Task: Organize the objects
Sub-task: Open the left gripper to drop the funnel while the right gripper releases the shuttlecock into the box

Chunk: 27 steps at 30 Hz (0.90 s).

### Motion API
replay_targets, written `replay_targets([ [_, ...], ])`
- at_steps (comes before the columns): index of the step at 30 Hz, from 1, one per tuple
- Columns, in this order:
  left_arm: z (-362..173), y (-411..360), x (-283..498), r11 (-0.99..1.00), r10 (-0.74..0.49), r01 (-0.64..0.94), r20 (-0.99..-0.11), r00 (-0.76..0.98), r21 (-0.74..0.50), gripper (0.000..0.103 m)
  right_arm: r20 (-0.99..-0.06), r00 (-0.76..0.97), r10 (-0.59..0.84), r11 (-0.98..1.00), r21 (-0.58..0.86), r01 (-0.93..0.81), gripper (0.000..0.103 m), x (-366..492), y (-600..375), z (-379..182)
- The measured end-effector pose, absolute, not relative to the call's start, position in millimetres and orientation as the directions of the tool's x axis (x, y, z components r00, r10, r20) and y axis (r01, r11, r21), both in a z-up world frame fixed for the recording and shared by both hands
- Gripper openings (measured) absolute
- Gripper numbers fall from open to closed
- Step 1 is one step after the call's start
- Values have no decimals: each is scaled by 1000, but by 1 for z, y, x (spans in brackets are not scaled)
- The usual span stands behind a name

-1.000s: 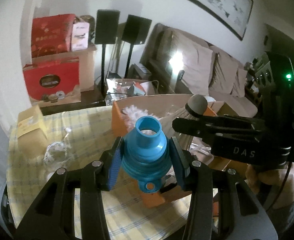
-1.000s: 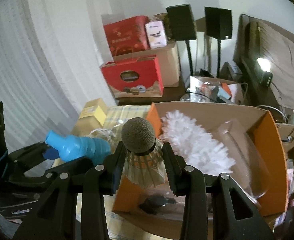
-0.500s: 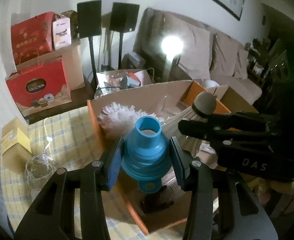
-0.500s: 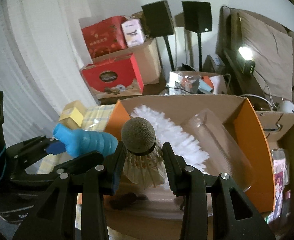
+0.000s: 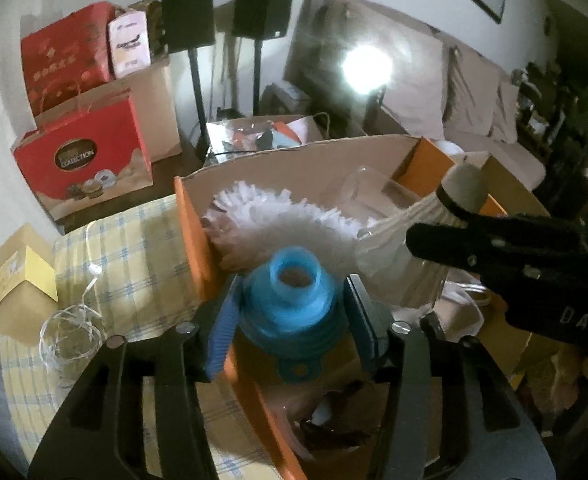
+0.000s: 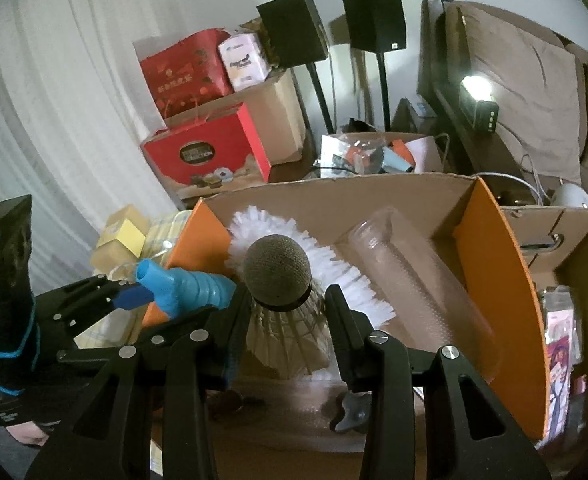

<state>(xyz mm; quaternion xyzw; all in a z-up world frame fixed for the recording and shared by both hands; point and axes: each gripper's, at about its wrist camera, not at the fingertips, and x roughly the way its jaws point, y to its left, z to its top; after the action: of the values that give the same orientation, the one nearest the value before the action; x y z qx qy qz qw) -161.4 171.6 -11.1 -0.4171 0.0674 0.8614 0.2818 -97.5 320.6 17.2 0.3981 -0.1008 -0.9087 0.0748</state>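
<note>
A blue ribbed squeeze bottle sits neck-forward between the pads of my left gripper. Its jaws are opening; narrow gaps show beside the blurred bottle, which hangs over the near left corner of the orange cardboard box. In the right wrist view the bottle pokes out of the left gripper at the box's left wall. My right gripper is shut on a feather shuttlecock, cork forward, above the box. Inside lie a white brush and a clear plastic tube.
The box stands on a yellow checked cloth, with a small yellow carton and a coil of clear wire to its left. Red gift boxes, two black speakers and a sofa stand beyond.
Both grippers have come forward and down over the orange box. The left jaws have spread away from the blue bottle. The right jaws still hold the shuttlecock.
</note>
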Motion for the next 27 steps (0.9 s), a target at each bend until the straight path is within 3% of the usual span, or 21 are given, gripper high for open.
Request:
replay_targets([
  [2,-8,167,-162,-838,432,-531,-748,-504,-127,62,-709,-669,-222,-967,247,59,39,-99,319,16],
  [18,29,124,-155,-862,460,-470,-684,-566,-191,76,-731,-624,-275,-958,263,113,40,-109,296,3],
  [24,29,111,-151,-871,441,-457,-692,-572,-178,76,-733,-572,-369,-918,385,98,42,-119,293,-15],
  [27,25,104,-151,-876,434,-449,-697,-571,-178,76,-741,-592,-317,-931,361,46,63,-121,299,-17],
])
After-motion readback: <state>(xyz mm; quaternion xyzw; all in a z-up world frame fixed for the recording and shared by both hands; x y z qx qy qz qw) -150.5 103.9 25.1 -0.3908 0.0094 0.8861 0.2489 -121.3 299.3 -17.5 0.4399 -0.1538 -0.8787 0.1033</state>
